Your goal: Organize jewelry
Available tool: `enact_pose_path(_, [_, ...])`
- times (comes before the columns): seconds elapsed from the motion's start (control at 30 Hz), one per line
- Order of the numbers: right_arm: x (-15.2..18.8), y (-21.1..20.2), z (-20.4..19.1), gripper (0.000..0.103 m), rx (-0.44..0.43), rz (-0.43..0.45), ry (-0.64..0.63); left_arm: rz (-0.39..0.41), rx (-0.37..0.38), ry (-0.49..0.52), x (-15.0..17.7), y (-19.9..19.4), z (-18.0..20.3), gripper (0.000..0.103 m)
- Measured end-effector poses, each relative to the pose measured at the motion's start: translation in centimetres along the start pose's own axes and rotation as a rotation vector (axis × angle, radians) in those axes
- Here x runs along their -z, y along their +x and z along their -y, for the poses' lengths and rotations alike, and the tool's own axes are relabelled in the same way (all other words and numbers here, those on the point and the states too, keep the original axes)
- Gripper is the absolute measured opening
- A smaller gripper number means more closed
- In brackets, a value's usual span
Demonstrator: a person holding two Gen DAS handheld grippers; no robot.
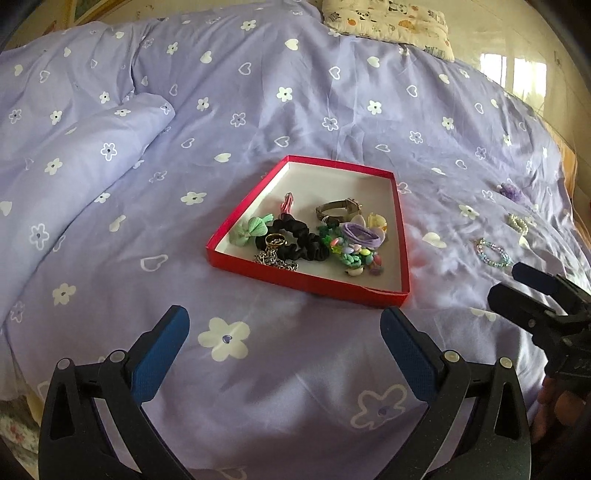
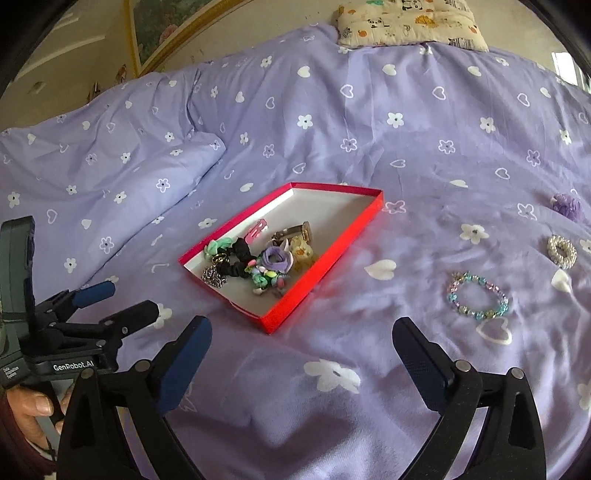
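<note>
A shallow red box (image 1: 314, 286) (image 2: 295, 306) lies on the purple bedspread. It holds a black scrunchie (image 1: 299, 236), a green bow (image 1: 251, 229), a metal watch (image 1: 338, 210), a chain (image 1: 275, 260) and several colourful bead pieces. To the right of the box, a pastel beaded bracelet (image 2: 476, 295) (image 1: 493, 253), a pearl ring-shaped piece (image 2: 561, 251) and a fluffy purple item (image 2: 567, 205) lie loose on the bedding. My left gripper (image 1: 284, 317) (image 2: 129, 297) hovers in front of the box, wide open and holding nothing. Beside it my right gripper (image 2: 302, 325) (image 1: 508, 284) also stands wide open with nothing between its fingers.
A folded purple quilt (image 1: 92, 147) bulges at the left. A cartoon-print pillow (image 2: 410, 22) rests at the head of the bed. A hand (image 2: 33, 406) holds the left gripper's handle. The bed's edge and shiny floor (image 1: 517, 74) show at the far right.
</note>
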State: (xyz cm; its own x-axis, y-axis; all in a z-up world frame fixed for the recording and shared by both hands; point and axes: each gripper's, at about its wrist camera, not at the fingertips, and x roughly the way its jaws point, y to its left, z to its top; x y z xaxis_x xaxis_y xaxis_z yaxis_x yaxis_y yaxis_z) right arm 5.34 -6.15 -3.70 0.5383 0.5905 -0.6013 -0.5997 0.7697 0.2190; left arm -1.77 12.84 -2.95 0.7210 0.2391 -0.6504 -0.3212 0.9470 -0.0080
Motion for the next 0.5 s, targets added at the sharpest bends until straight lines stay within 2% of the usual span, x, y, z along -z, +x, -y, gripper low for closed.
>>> enact_pose_path(0.5, [0.76,0.79,0.08,0.100,-0.010,-0.024,0.018,0.011,-0.005,0.014,0.11,-0.32,0.42,0.103])
